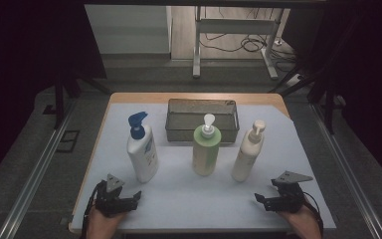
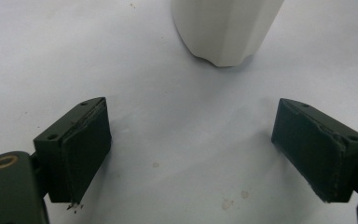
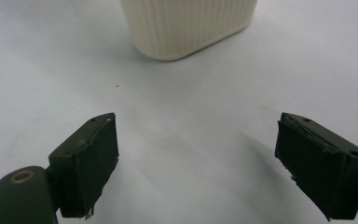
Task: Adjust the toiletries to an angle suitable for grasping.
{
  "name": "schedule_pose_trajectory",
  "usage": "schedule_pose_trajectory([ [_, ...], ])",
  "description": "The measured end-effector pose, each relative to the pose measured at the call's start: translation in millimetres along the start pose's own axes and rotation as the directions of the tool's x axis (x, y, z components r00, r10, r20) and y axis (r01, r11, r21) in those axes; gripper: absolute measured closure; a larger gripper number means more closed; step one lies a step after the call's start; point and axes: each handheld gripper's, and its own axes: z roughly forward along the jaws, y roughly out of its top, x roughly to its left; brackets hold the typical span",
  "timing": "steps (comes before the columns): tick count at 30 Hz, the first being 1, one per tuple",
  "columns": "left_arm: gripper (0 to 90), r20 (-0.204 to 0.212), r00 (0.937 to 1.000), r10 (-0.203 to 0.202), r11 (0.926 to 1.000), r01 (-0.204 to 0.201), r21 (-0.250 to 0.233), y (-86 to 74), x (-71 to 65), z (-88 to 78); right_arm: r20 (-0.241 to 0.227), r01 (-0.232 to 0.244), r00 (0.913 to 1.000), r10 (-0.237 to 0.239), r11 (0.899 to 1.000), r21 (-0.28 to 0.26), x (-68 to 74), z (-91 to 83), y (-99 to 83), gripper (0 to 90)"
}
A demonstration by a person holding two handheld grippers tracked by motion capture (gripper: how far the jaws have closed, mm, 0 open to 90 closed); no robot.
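Three pump bottles stand in a row on the white mat [image 1: 194, 196]: a white one with a blue pump [image 1: 143, 152], a green one with a white pump [image 1: 205, 152] and a cream one [image 1: 247, 155]. My left gripper [image 1: 133, 199] rests near the front left of the mat, open and empty, just below the white bottle. In the left gripper view its jaws spread wide around [image 2: 193, 154], with the white bottle's base [image 2: 223, 32] ahead. My right gripper [image 1: 261, 200] sits at the front right, open and empty [image 3: 198, 163]. The ribbed cream bottle's base [image 3: 186, 28] stands ahead of it.
A grey metal basket [image 1: 179, 127] stands behind the bottles at the back of the mat, with nothing visible in it. The wooden table edge [image 1: 194, 96] runs behind it. Metal rails flank the table on both sides.
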Motion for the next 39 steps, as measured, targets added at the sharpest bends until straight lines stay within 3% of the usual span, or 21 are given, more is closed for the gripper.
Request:
schedule_pose_trajectory([
  [7, 11.4, 0.000, 1.0000, 0.000, 1.0000, 0.000, 0.000, 0.0, 0.0, 0.1, -0.043, 0.027, 0.9987, -0.028, 0.999, -0.019, 5.8, -5.0, 7.0, 13.3],
  [16, 11.4, 0.001, 1.0000, 0.000, 1.0000, 0.000, 0.000, 0.0, 0.1, 0.1, -0.088, -0.005, 0.9961, 0.001, 0.999, -0.040, 9.6, -7.4, 17.3, 13.3],
  [21, 11.4, 0.001, 1.0000, 0.000, 1.0000, 0.000, 0.000, 0.0, 0.1, 0.1, -0.101, 0.011, 0.9948, -0.016, 0.999, -0.044, 13.1, -7.4, 23.0, 14.4],
  [29, 11.4, 0.001, 1.0000, 0.000, 1.0000, 0.000, 0.000, -0.1, 0.2, 0.1, -0.120, 0.010, 0.9926, -0.017, 0.998, -0.064, 17.7, -6.9, 32.5, 27.8],
  [31, 11.4, 0.001, 1.0000, 0.000, 1.0000, 0.000, 0.000, -0.1, 0.2, 0.1, -0.135, 0.012, 0.9906, -0.023, 0.997, -0.081, 20.6, -7.3, 35.6, 35.1],
  [33, 11.4, 0.001, 1.0000, 0.000, 1.0000, 0.000, 0.000, -0.1, 0.2, 0.1, -0.136, 0.015, 0.9904, -0.026, 0.996, -0.083, 21.9, -7.2, 36.8, 37.0],
  [34, 11.4, 0.001, 1.0000, 0.000, 1.0000, 0.000, -0.001, -0.1, 0.2, 0.1, -0.146, 0.022, 0.9886, -0.035, 0.996, -0.088, 24.2, -6.6, 38.8, 43.2],
  [39, 11.4, 0.001, 1.0000, 0.000, 1.0000, 0.000, -0.001, -0.1, 0.2, 0.1, -0.150, 0.031, 0.9877, -0.045, 0.995, -0.091, 29.9, -3.9, 42.7, 48.3],
])
